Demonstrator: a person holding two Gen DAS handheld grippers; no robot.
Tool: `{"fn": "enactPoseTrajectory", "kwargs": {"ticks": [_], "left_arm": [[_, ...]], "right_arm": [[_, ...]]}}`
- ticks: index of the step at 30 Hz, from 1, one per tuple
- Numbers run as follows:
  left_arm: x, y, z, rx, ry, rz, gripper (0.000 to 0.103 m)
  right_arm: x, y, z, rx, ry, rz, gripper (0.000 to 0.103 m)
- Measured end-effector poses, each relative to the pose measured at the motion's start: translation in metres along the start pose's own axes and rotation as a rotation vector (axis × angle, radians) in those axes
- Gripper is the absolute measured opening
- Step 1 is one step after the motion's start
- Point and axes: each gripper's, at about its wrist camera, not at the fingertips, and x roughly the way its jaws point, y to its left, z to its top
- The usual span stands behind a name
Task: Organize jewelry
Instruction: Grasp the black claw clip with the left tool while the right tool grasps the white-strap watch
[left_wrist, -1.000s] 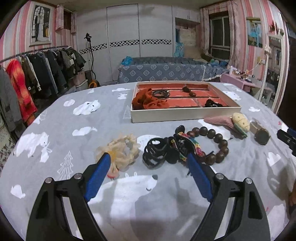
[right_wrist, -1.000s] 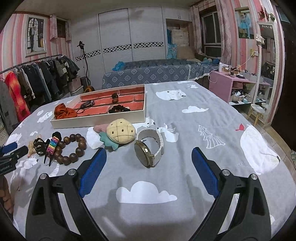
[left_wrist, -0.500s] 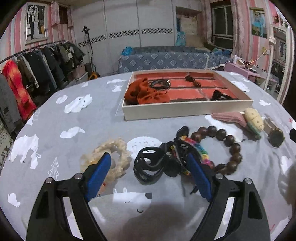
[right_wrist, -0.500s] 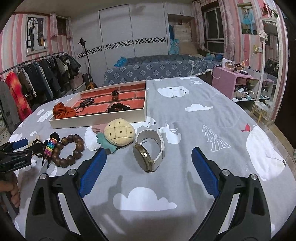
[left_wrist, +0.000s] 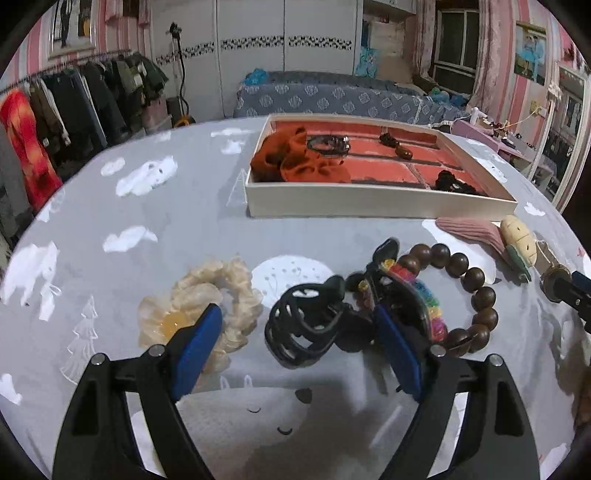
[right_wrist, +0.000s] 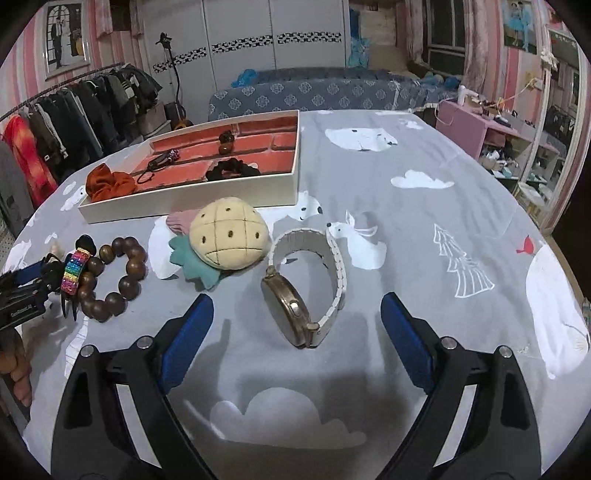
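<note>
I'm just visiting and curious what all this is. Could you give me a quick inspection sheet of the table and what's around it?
Surface: grey tablecloth with white bears, clouds and trees.
Job's things: tray with red lining, holding an orange scrunchie and small dark pieces; loose on the cloth are a watch, wooden bead bracelet, black claw clip, rainbow clip, cream scrunchie.
Clutter: pineapple plush.
Grippers: left gripper open, fingers either side of the black claw clip; right gripper open around the watch.
Cables: nothing seen on the table.
Surroundings: bed, clothes rack, wardrobe.
</note>
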Motion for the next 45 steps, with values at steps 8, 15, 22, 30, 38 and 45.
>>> {"fn": "enactPoseTrajectory", "kwargs": {"ticks": [8, 15, 22, 30, 38, 45], "left_arm": [[0.003, -0.006, -0.002, 0.043, 0.028, 0.008, 0.07], [0.003, -0.009, -0.003, 0.062, 0.026, -0.001, 0.062], [-0.001, -0.007, -0.002, 0.05, 0.009, -0.016, 0.058], [-0.012, -0.003, -0.003, 0.025, -0.04, -0.039, 0.052], [-0.02, -0.007, -0.004, 0.033, -0.077, -0.047, 0.05], [-0.034, -0.003, -0.007, 0.026, -0.1, -0.049, 0.05]], "right_arm": [[0.001, 0.0, 0.0, -0.002, 0.008, -0.002, 0.089], [0.011, 0.0, 0.003, -0.005, 0.049, -0.01, 0.078], [0.014, 0.001, 0.004, -0.01, 0.062, 0.0, 0.041], [0.005, 0.007, 0.003, -0.042, 0.03, 0.013, 0.019], [-0.01, 0.006, 0.002, -0.018, -0.022, 0.01, 0.019], [-0.017, 0.001, 0.002, 0.008, -0.045, 0.022, 0.019]]}}
